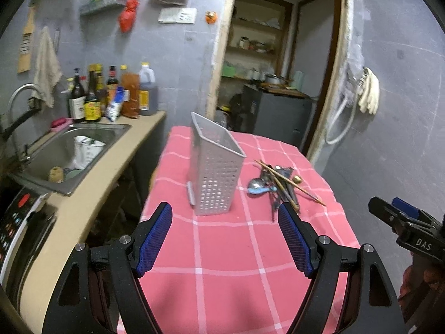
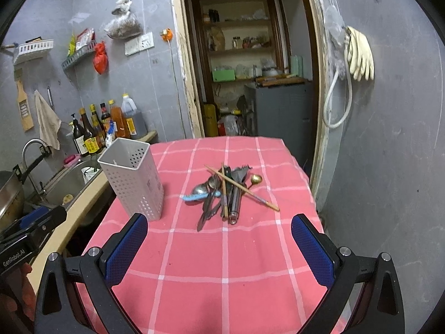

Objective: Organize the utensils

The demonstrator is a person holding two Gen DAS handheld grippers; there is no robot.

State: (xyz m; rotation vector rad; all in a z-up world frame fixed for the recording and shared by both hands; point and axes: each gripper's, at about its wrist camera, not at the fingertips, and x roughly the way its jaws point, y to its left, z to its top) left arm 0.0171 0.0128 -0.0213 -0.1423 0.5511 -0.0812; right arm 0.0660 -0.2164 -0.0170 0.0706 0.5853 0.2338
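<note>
Both tools are hovering empty, fingers apart: the right tool (image 2: 219, 250) is facing the utensil pile (image 2: 225, 192) straight ahead, the holder (image 2: 133, 178) standing ahead-left; the left tool (image 1: 225, 239) is waiting. Best lifting one top chopstick (image 2: 242, 188) first.

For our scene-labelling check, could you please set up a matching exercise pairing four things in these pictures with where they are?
Things:
1. white perforated plastic utensil holder
2. pile of metal spoons, forks and wooden chopsticks
3. pale yellow rubber gloves
4. dark sauce bottles

Places:
A. hanging on the wall right of the doorway
B. on the counter behind the sink
C. lying loose on the pink checked tablecloth
D. standing upright, left of the pile

Pairs: 1-D, 2-C, 3-A, 4-B
</note>
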